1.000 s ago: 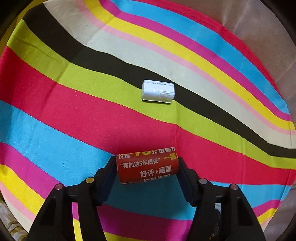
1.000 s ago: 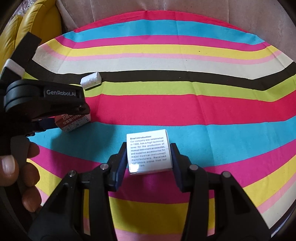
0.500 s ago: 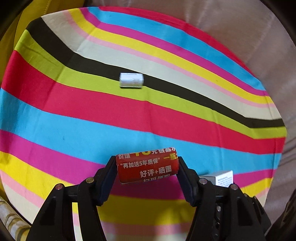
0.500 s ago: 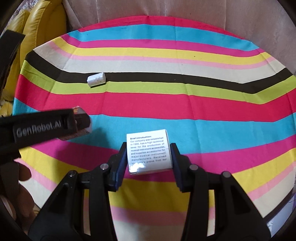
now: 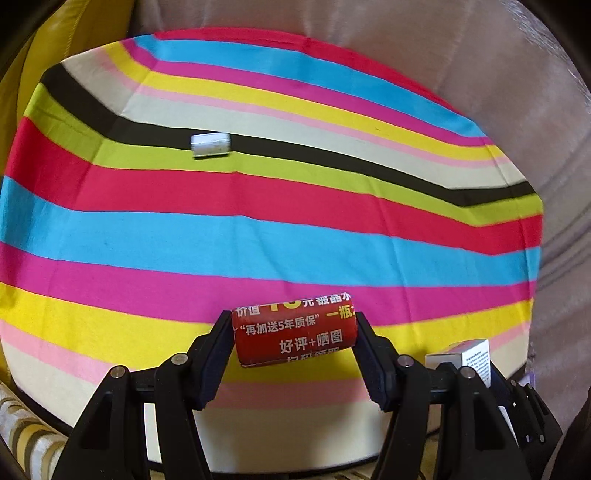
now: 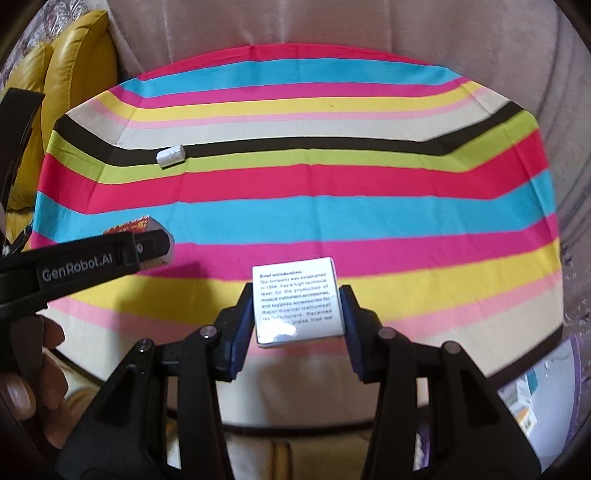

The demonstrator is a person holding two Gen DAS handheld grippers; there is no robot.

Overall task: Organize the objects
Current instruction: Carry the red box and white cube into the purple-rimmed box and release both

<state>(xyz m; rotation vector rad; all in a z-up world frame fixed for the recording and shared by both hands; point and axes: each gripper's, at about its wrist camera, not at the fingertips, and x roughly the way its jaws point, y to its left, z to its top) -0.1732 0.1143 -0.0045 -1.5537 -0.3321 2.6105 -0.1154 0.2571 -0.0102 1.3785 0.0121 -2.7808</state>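
Note:
My left gripper (image 5: 293,334) is shut on a red box (image 5: 294,334) with white Chinese print, held above the near edge of the striped cloth (image 5: 258,236). My right gripper (image 6: 297,306) is shut on a white box (image 6: 297,301) with black English text, also above the cloth's near edge (image 6: 332,229). The white box shows at the lower right of the left wrist view (image 5: 469,356). The left gripper and the red box (image 6: 129,225) show at the left of the right wrist view. A small white box (image 5: 210,144) lies on the black stripe far left; it also shows in the right wrist view (image 6: 170,156).
The striped cloth covers a round cushion against a beige sofa back (image 6: 332,33). A yellow leather cushion (image 6: 74,59) stands at the far left. Papers or packets (image 6: 524,402) lie low at the right beyond the cushion's edge.
Both grippers have pulled back and up from the cloth with their boxes still held. The small white box now looks farther away.

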